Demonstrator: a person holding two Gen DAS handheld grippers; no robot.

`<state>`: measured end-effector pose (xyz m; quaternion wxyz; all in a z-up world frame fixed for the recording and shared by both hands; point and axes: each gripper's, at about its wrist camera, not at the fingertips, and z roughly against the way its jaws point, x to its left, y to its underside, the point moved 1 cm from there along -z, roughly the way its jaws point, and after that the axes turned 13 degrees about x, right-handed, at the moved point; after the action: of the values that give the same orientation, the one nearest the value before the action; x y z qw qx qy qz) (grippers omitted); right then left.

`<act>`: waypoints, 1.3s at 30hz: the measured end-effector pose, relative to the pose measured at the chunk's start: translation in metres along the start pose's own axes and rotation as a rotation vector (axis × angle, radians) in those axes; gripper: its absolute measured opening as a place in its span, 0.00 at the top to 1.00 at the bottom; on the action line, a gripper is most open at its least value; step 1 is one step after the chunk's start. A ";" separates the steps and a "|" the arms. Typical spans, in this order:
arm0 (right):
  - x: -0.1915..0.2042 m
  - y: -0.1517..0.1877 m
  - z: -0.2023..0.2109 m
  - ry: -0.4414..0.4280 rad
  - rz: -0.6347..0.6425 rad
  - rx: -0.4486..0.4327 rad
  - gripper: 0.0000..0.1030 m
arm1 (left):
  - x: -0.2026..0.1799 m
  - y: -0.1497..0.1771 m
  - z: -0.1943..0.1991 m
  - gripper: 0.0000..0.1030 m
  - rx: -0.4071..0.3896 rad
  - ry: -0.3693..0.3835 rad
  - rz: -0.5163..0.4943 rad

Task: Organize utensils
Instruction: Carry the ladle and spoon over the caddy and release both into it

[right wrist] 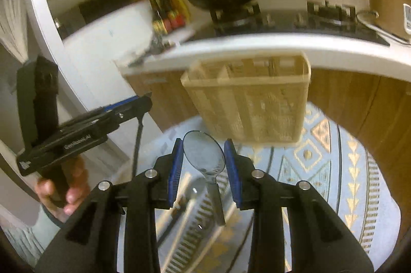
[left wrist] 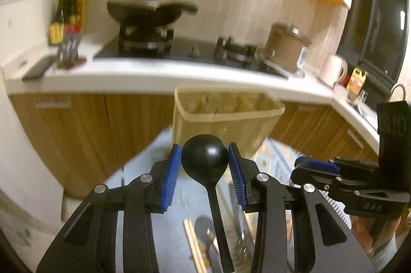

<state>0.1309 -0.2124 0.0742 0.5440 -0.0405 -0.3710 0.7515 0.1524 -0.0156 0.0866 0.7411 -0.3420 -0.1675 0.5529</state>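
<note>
Grippers, both loaded: our left (left wrist: 204,162) clamps a black spoon (left wrist: 204,157) by its bowl, our right (right wrist: 203,158) a clear spoon (right wrist: 204,157), frame centre before the basket (right wrist: 246,103); round bowls may slip from the pads.

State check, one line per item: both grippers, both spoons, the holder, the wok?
Left gripper: shut on black spoon.
Black spoon: held by bowl, handle hanging down.
Right gripper: shut on clear spoon.
Clear spoon: held by bowl, handle hanging down.
Utensil holder: upright, compartments look empty.
Wok: on the burner.
</note>
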 end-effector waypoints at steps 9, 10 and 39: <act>-0.001 -0.059 0.048 -0.028 -0.017 -0.167 0.72 | -0.005 -0.059 0.031 0.65 -0.198 -0.053 -0.011; -0.002 -0.064 0.049 -0.024 -0.018 -0.178 0.72 | -0.005 -0.067 0.032 0.65 -0.219 -0.063 -0.010; -0.077 -0.126 0.004 0.280 -0.078 -0.344 0.72 | 0.021 -0.113 -0.071 0.65 -0.388 -0.160 0.017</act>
<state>0.2592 -0.2630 0.1271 0.6040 -0.2219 -0.4159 0.6426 0.2840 -0.0364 0.1117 0.6411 -0.4345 -0.3265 0.5419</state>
